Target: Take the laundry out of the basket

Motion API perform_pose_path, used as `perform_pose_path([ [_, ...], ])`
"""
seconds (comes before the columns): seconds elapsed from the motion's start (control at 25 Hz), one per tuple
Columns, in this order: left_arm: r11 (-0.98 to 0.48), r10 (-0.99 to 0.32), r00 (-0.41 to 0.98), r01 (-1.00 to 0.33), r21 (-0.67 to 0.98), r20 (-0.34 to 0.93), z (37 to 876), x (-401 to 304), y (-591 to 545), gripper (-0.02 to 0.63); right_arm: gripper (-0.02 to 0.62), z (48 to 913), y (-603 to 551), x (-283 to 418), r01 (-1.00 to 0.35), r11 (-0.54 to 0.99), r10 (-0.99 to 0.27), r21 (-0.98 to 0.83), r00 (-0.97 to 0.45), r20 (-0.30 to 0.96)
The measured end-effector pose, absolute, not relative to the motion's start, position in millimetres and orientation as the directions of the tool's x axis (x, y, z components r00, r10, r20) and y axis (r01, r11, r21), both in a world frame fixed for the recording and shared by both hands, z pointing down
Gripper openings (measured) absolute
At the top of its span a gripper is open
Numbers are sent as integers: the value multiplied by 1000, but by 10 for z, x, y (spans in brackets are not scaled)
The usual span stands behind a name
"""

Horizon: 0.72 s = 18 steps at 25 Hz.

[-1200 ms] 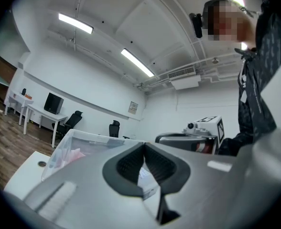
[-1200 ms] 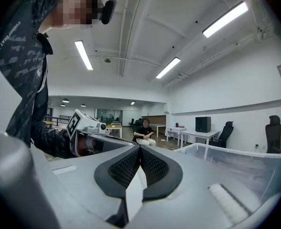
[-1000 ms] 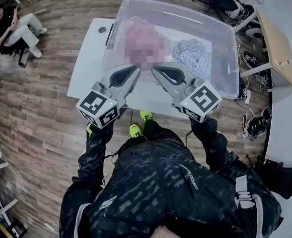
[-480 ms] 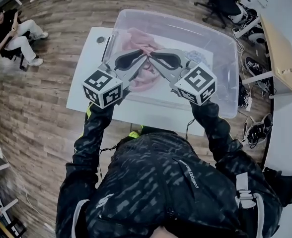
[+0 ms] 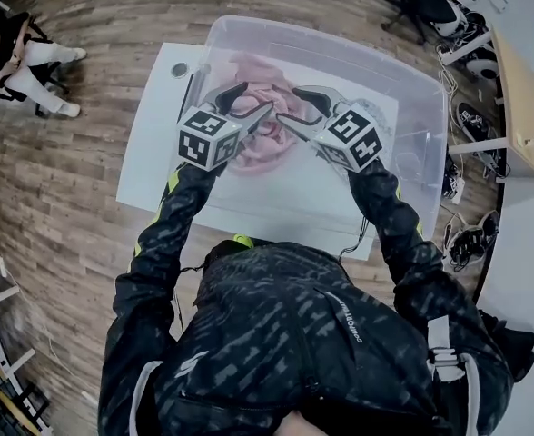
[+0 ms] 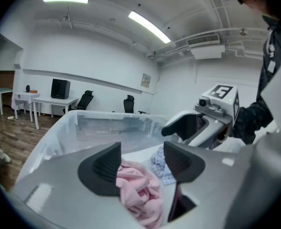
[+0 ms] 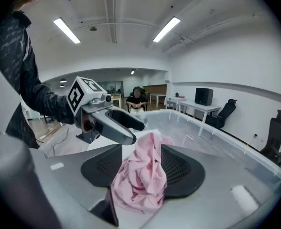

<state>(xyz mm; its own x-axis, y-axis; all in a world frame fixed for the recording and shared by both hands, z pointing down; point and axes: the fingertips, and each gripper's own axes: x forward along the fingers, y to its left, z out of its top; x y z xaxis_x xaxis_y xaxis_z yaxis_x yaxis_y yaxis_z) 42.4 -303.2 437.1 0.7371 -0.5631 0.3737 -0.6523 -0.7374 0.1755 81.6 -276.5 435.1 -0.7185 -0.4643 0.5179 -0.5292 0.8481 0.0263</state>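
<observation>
no text reads clearly; a small white word on the jacket [image 5: 344,321] is too blurred.

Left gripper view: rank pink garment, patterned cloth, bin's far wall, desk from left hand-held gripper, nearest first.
1. Pink garment, at the jaws.
2. Patterned cloth, just beyond, right.
3. Bin's far wall, behind both.
4. Desk, far left.

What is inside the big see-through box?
A crumpled pink cloth and, beside it, a blue-and-white patterned cloth lie in the clear bin. Anything underneath them is covered, so I cannot tell.
</observation>
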Motion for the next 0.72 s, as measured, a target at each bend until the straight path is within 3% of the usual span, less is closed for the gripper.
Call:
perform_pose_path([
  [0.48,-632,-579,583,-763,139,570,5329,375,-3639,385,468,5598,-3297,896,-523,847,-346,-95,-678,649],
  [0.72,-553,-533,522,-811,193,666,5872,363,-3509,385,539,6262,-3291,930,-516,850,-302,-104,-641,706],
])
